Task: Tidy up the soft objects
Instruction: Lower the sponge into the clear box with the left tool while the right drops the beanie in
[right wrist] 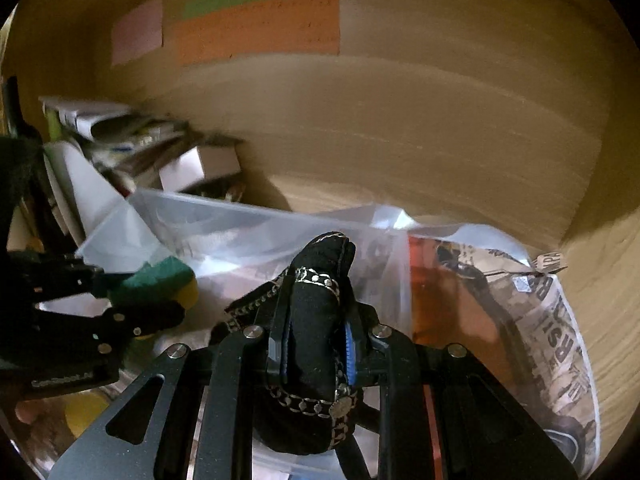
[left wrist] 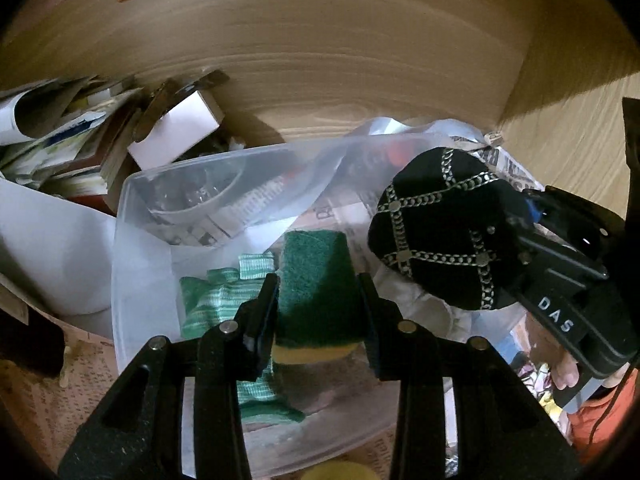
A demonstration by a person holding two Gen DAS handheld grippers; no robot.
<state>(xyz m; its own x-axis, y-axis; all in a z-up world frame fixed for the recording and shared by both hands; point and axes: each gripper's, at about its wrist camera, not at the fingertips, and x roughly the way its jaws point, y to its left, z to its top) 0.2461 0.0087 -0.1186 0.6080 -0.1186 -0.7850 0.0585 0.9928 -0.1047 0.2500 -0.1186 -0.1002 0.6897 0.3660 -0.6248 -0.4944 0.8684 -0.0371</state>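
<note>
Left wrist: tongs (left wrist: 320,308) grip sponge (left wrist: 316,280).

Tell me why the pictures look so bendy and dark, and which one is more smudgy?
Both views come through a fisheye lens, so the wooden wall curves and the corners go black. The left wrist view is sharper: the chain pattern on the black pouch reads clearly. The right wrist view is dimmer, yellower and smeared, especially the box pile and the sponge.
</note>
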